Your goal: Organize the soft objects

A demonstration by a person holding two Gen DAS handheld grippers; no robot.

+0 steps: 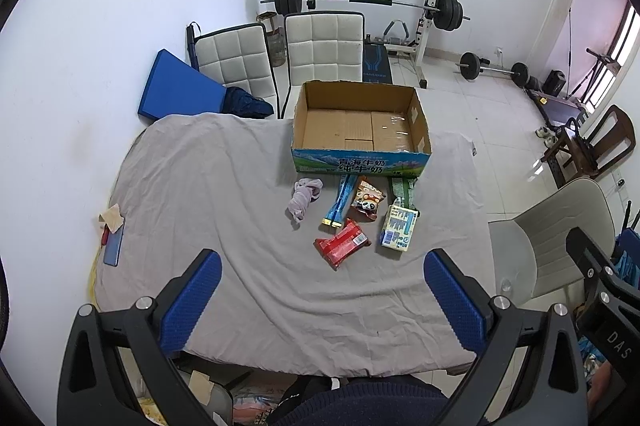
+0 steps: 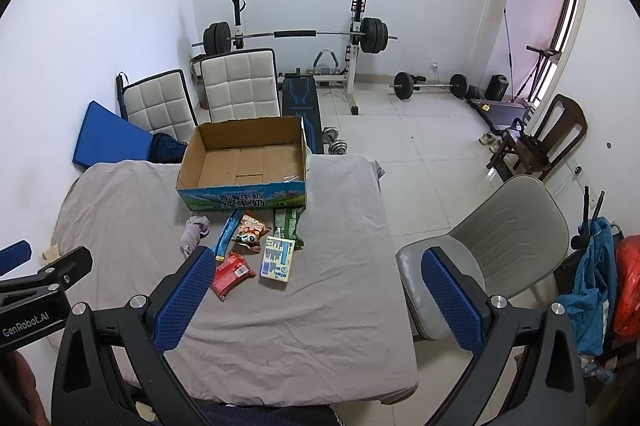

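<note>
Your left gripper [image 1: 322, 278] hovers above the near edge of the worktop [image 1: 224, 194], fingers [image 1: 191, 300] spread wide apart, nothing between them; pads are blue with a knurled rubber texture on black frames. Your right gripper [image 2: 316, 280] is held the same way, fingers [image 2: 452, 296] wide apart and empty, left pad over the worktop, right pad over the grey plastic chair [image 2: 508, 226].

Worktop is covered in a wrinkled grey cloth. Soft objects sit in a loose cluster just ahead of the left gripper:
- red crinkly foil packet [image 1: 341, 243], nearest, lying flat
- boxy cream-and-blue tissue pack [image 1: 399, 228], just right of the red one
- orange snack bag with panda print [image 1: 367, 200]
- long blue wrapper [image 1: 340, 202], slim, angled
- green packet [image 1: 404, 190], partly under the tissue pack
- bunched lilac cloth [image 1: 304, 197], limp, leftmost

Behind them, touching the far ends of the blue and green packets: open cardboard box [image 1: 362, 130], corrugated brown inside, printed blue-green front. A phone [image 1: 114, 242] lies flat at the worktop's left edge.
</note>
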